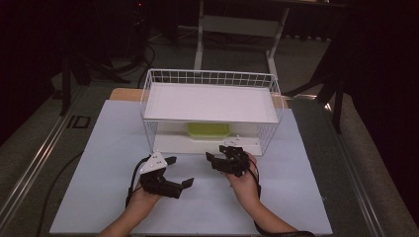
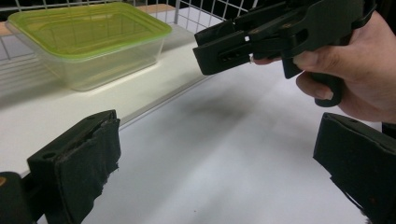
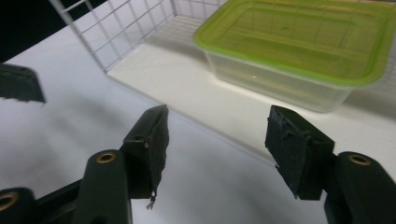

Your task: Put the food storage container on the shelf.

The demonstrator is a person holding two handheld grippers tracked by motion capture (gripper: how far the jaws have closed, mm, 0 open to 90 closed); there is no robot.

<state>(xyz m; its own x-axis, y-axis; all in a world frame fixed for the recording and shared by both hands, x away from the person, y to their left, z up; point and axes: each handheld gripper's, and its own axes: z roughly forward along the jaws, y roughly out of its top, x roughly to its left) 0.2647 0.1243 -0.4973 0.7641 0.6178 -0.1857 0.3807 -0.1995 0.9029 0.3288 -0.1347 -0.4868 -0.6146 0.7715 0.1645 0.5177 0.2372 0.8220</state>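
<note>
A clear plastic container with a green lid (image 1: 208, 130) stands on the lower shelf of a white wire rack (image 1: 207, 76). In front of the rack, my left gripper (image 1: 179, 171) rests low over the white table sheet, open, with nothing between its pads. My right gripper (image 1: 217, 153) hovers just before the shelf's front edge, open and empty. The left gripper view has its own wide-apart jaws (image 2: 219, 163), the container (image 2: 88, 42) at the upper left and the right gripper (image 2: 261, 37) held by a hand. In the right gripper view the container (image 3: 299, 46) sits beyond the parted jaws (image 3: 217, 126).
The rack has a solid white top shelf (image 1: 212, 101) over the lower one, with wire sides. A pale sheet (image 1: 113, 148) covers the table around it. Dark floor, cables and a desk frame (image 1: 237, 24) lie behind. One jaw of the left gripper (image 3: 18, 84) shows at the right gripper view's left edge.
</note>
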